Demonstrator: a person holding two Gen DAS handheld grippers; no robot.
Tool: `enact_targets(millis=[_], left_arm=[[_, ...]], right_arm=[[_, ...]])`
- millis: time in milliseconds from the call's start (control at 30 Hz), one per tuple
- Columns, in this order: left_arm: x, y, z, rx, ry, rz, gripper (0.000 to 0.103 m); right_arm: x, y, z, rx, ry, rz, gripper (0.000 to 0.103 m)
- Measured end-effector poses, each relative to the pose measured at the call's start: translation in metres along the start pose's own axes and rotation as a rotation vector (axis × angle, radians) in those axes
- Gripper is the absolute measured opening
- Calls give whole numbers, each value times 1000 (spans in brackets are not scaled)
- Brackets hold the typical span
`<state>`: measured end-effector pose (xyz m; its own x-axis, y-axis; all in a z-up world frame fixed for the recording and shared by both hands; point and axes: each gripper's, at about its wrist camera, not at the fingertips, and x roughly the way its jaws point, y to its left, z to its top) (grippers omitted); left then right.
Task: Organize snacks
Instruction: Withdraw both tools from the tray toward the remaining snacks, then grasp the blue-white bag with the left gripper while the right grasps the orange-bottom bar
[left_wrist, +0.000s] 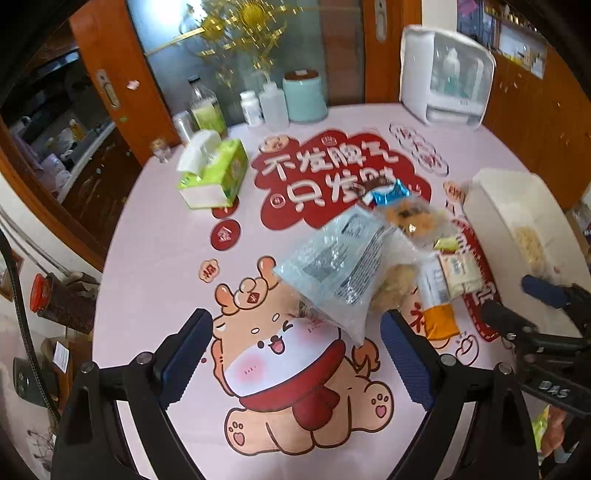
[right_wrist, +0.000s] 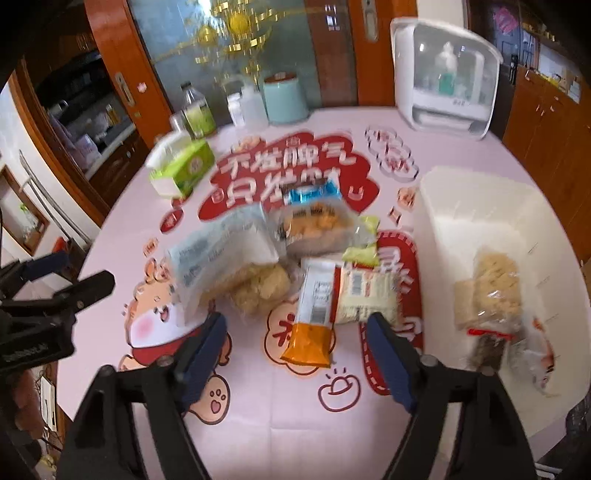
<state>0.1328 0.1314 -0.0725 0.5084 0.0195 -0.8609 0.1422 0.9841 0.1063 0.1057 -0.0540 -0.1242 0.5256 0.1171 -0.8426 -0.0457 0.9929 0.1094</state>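
A heap of snack packs lies mid-table: a pale blue bag, a clear bag of orange biscuits, a blue wrapper, a white packet with an orange end and a pale noodle pack. My left gripper is open, with the blue bag's corner just ahead of its fingers. My right gripper is open; the orange end lies between its fingers, untouched. A white bin on the right holds a bag of puffed bars.
A green tissue box sits back left. Bottles and a teal canister line the far edge, with a white appliance at back right. The pink cartoon tablecloth covers a round table; wooden cabinets surround it.
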Motion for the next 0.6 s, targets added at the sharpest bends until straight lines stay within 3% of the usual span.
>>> enact_targets(millis=[167, 300, 600], left_arm=[[34, -8, 10, 57, 61, -45, 92], [63, -24, 17, 132, 114, -80, 92], [124, -51, 37, 225, 204, -90, 92]], right_arm=[[44, -10, -12, 79, 98, 13, 61], [71, -24, -22, 178, 174, 68, 58], [96, -33, -22, 246, 215, 62, 58]])
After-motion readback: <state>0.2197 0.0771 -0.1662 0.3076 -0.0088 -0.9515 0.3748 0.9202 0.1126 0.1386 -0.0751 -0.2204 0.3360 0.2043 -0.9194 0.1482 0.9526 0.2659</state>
